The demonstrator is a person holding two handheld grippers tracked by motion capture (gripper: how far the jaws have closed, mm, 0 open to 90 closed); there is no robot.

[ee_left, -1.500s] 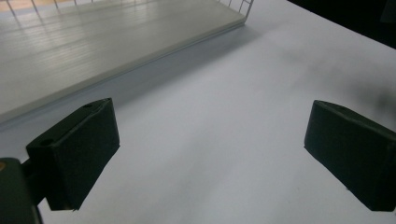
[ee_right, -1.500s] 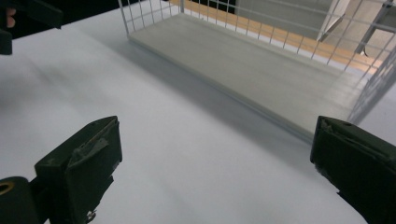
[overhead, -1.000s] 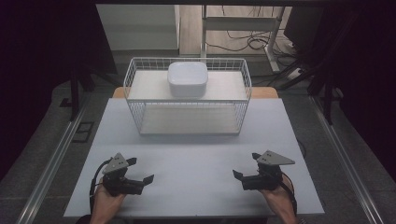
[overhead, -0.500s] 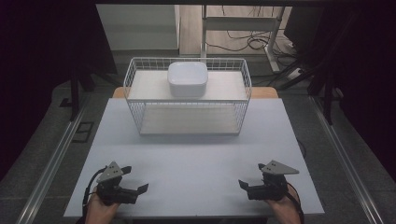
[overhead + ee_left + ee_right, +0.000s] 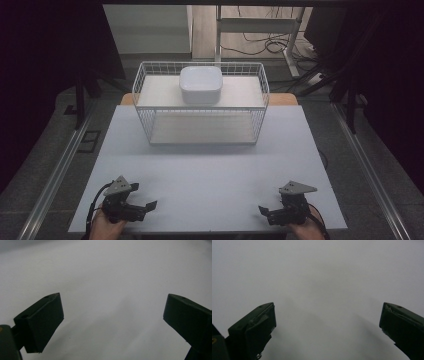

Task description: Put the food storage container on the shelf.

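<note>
The left gripper sits low at the near edge of the white table, far on the near side of the wire basket and off toward its left end, and its jaws stand wide apart with nothing between them; the left gripper view shows bare white tabletop in the gap. The right gripper lies at the same near edge, well apart from the left one and nearer the basket's right end, its jaws likewise spread and empty, with plain table surface between them in the right gripper view. Both point inward toward each other. The basket stands at the far side of the table, well away from both grippers. A white square bowl rests on the basket's upper shelf, near the middle of its back rim.
</note>
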